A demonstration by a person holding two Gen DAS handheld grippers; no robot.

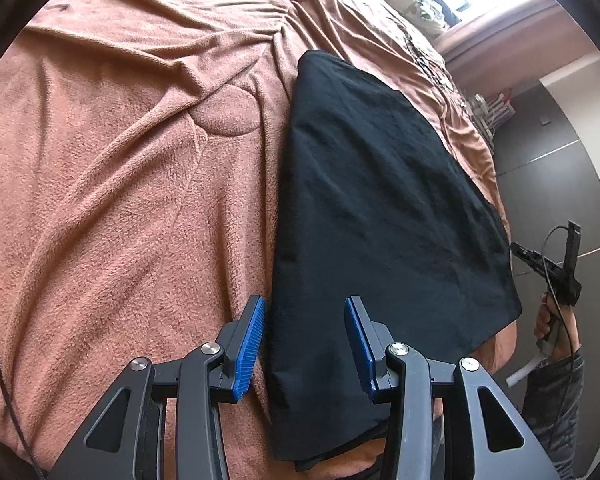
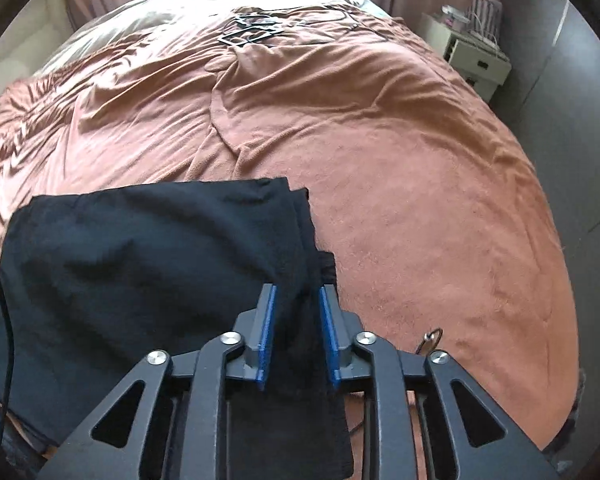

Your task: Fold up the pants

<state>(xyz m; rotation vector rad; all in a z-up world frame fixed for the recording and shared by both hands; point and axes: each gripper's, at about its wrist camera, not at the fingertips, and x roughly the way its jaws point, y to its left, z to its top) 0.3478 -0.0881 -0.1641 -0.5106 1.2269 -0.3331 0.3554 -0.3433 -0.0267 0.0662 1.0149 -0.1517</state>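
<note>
Black pants (image 1: 380,208) lie folded into a flat panel on the brown blanket (image 1: 100,200) of a bed. My left gripper (image 1: 305,302) hovers open over the panel's near left edge, its blue pads wide apart and one on each side of that edge. In the right wrist view the pants (image 2: 140,272) fill the lower left. Their right edge runs down between the blue pads of my right gripper (image 2: 298,290). Those jaws stand a little apart and the cloth hangs loose between them. A hand (image 1: 546,320) holds that tool's handle beyond the bed's edge.
Several flat black frame-like pieces (image 2: 252,32) lie far up the bed near the pillows. A white nightstand (image 2: 476,60) stands at the bed's right. A black cable (image 2: 0,300) trails at the left, and a small metal ring (image 2: 430,340) sits by the right finger.
</note>
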